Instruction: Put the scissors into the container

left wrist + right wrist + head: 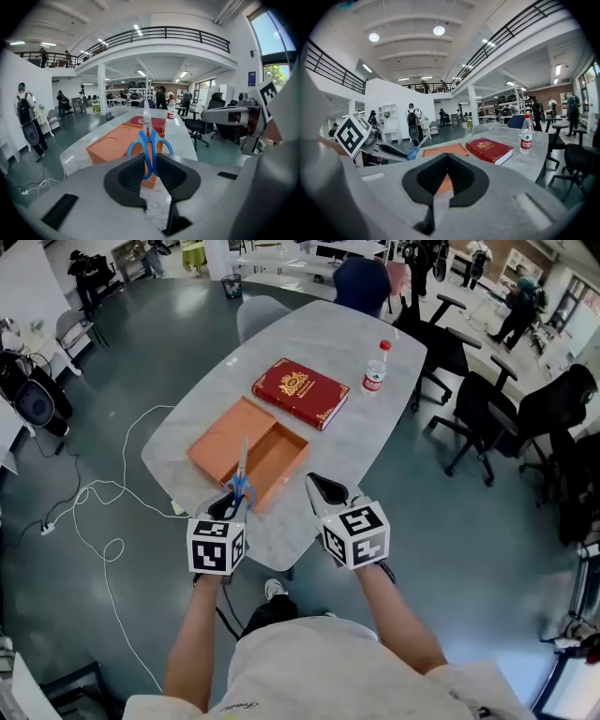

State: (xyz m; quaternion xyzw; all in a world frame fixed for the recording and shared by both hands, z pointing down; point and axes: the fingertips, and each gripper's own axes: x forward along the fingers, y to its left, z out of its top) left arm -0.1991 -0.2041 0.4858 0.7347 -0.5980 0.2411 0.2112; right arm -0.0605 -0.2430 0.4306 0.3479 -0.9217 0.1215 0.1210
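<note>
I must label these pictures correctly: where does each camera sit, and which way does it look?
Head view: on the person's head, looking steeply down at the table; both forearms, the left gripper and the right gripper show.
Left gripper view: on the left gripper, looking along its jaws, shut on the scissors, toward the orange box.
Right gripper view: on the right gripper, jaws together and empty, facing the red book.
Shared: both gripper views show the red book, the orange box and a water bottle.

We are in a large open-plan office hall: a pale desk ringed by black swivel chairs, a railed mezzanine overhead, people standing far off, cables trailing across the floor.
</note>
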